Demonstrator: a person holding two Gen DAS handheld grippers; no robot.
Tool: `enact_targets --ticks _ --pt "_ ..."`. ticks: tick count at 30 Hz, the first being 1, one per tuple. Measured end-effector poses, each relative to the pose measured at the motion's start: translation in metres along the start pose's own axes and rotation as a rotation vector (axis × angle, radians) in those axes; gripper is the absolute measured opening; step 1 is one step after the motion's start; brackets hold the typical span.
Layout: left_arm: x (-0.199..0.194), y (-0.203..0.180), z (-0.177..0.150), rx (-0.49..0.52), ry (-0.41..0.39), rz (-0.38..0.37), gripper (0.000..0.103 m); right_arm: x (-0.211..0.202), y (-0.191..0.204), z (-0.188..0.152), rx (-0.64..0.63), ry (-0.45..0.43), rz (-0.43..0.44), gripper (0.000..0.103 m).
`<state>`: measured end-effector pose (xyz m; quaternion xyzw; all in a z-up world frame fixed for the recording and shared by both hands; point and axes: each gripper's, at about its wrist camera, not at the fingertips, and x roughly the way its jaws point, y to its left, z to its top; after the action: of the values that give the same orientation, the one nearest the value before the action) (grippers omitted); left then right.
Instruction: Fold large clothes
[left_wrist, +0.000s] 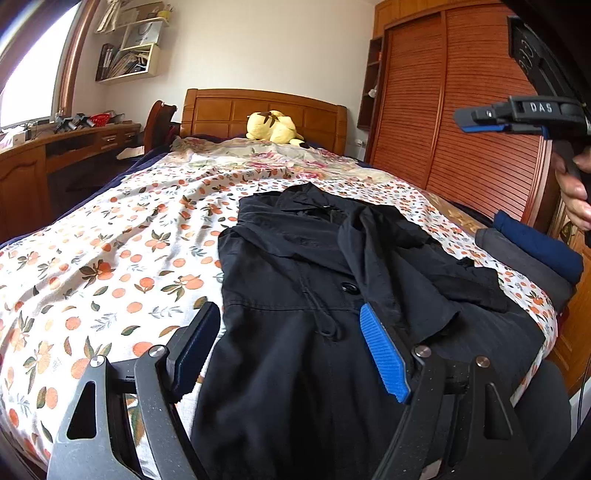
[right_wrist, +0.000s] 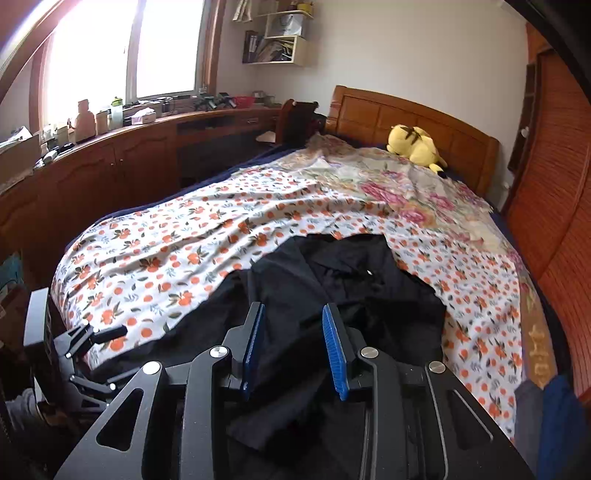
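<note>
Lying lengthwise on the floral bedsheet (left_wrist: 110, 258), the black coat (left_wrist: 295, 295) points its collar toward the headboard (left_wrist: 258, 110).
I hold the left gripper (left_wrist: 291, 350) and right gripper (right_wrist: 293, 350) open, gripping nothing.

Left gripper (left_wrist: 291, 347): jaws spread wide, empty, held low over the black coat (left_wrist: 295, 295), fingers pointing along it toward the collar. Right gripper (right_wrist: 293, 350): jaws parted, empty, raised above the coat's right side; seen from the left wrist it is level, gripped by a bare hand (left_wrist: 574, 192).
</note>
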<state>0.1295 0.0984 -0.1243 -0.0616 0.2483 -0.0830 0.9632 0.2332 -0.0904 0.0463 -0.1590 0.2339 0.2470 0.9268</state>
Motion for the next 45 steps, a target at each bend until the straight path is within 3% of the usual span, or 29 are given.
enact_targets --ticks 7,13,18,28,36,38,40,43,45 --pt "0.005 -0.028 -0.006 0.035 0.042 -0.033 0.079 -0.013 -0.014 -0.034 0.046 0.007 -0.020 0.036" --pt "0.019 -0.049 -0.012 0.051 0.088 -0.079 0.079 0.003 -0.026 -0.067 0.084 0.035 -0.028 0.038" --pt "0.036 -0.068 -0.015 0.092 0.137 -0.096 0.063 0.027 -0.037 -0.089 0.116 0.050 -0.042 0.038" --pt "0.059 -0.086 -0.011 0.102 0.205 -0.056 0.059 0.080 -0.053 -0.119 0.210 0.061 -0.032 0.039" --pt "0.076 -0.088 -0.018 0.083 0.275 -0.029 0.057 0.088 -0.046 -0.127 0.219 0.052 -0.020 0.039" --pt "0.076 -0.088 -0.018 0.079 0.276 -0.026 0.050 0.086 -0.047 -0.124 0.221 0.048 -0.014 0.039" --pt "0.077 -0.088 -0.018 0.073 0.279 -0.039 0.033 0.085 -0.045 -0.120 0.214 0.047 -0.016 0.039" --pt "0.079 -0.089 -0.016 0.090 0.284 -0.029 0.017 0.081 -0.049 -0.129 0.207 0.042 -0.016 0.039" --pt "0.074 -0.088 -0.009 0.090 0.269 -0.033 0.011 0.080 -0.049 -0.130 0.207 0.041 -0.018 0.039"
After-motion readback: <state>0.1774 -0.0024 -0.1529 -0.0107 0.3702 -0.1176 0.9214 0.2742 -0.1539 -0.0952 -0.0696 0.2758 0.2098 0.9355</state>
